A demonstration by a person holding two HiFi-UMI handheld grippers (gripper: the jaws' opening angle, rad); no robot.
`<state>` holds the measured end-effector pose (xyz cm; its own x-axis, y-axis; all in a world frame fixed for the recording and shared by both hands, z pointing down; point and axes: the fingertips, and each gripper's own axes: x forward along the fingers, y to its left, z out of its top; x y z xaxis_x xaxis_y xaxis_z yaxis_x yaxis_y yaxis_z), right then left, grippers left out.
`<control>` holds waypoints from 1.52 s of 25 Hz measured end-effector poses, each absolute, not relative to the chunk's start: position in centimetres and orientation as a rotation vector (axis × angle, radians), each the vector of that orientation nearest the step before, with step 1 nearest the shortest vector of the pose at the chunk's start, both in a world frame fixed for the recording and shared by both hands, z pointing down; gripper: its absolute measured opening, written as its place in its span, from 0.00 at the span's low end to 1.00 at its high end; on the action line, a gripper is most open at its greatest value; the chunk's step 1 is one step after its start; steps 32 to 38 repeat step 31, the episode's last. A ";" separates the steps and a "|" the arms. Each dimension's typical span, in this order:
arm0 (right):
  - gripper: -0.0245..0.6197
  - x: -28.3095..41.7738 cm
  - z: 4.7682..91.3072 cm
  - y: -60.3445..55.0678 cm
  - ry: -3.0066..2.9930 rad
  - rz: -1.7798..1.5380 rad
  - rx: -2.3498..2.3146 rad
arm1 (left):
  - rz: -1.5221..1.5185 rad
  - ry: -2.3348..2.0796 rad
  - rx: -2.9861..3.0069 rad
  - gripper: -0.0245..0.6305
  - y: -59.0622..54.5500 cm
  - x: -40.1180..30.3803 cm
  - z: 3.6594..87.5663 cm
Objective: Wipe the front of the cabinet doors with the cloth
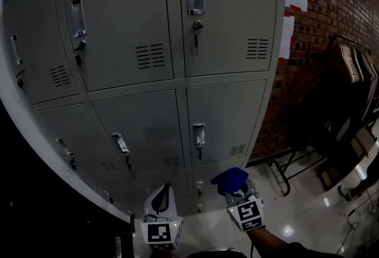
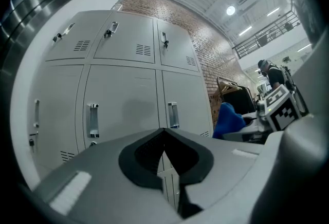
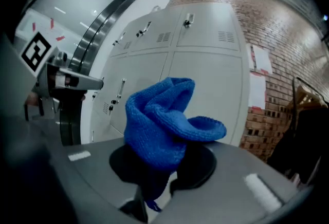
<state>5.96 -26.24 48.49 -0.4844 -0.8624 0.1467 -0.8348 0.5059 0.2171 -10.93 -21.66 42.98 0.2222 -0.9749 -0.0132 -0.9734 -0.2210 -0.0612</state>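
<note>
Presently at approach stage, no contact yet. R gripper clamped on blue knit cloth, bunched above jaws, apparently pinched by lower end only. Held low nr bottom right corner of grey cabinet, apart from door fronts. L gripper w/ jaws pressed together, nothing btwn; idle just beside R gripper, likewise short of cabinet.

Step in hand (judged): bring cloth to a door front & begin wiping. For good execution, probably:
- Lead w/ loose bunch, not jaw tips, for fabric-only contact w/ metal.
- Press enough to flatten bunch.
- Begin at top edge of nearest door; proceed in overlapping passes, edge to edge, then on to next door.
- Steer round handle & key hanging at upper door: likely snag pts for knit loops.
- Go lightly over vent slots, along them rather than across.
- Keep clamp firm; risk of pull-out under hard drag, given small pinch.
- Keep L gripper clear of wipe path.
- Expect raised reach for upper row, well above present cloth height.
</note>
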 end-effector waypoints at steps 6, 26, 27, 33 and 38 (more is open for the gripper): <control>0.17 10.0 45.7 -23.8 -2.532 -0.130 1.581 | -0.042 1.911 -2.410 0.06 -21.4 -10.4 43.0; 0.16 8.9 43.7 -22.9 -2.542 -0.257 1.606 | -0.040 1.922 -2.406 0.06 -21.0 -10.2 43.0; 0.16 8.7 43.5 -22.9 -2.536 -0.279 1.599 | -0.039 1.918 -2.405 0.06 -21.0 -10.1 42.9; 0.16 7.9 42.6 -22.8 -2.558 -0.321 1.581 | -0.043 1.907 -2.403 0.06 -21.0 -9.8 43.0; 0.16 7.9 42.6 -22.8 -2.558 -0.321 1.581 | -0.043 1.907 -2.403 0.06 -21.0 -9.8 43.0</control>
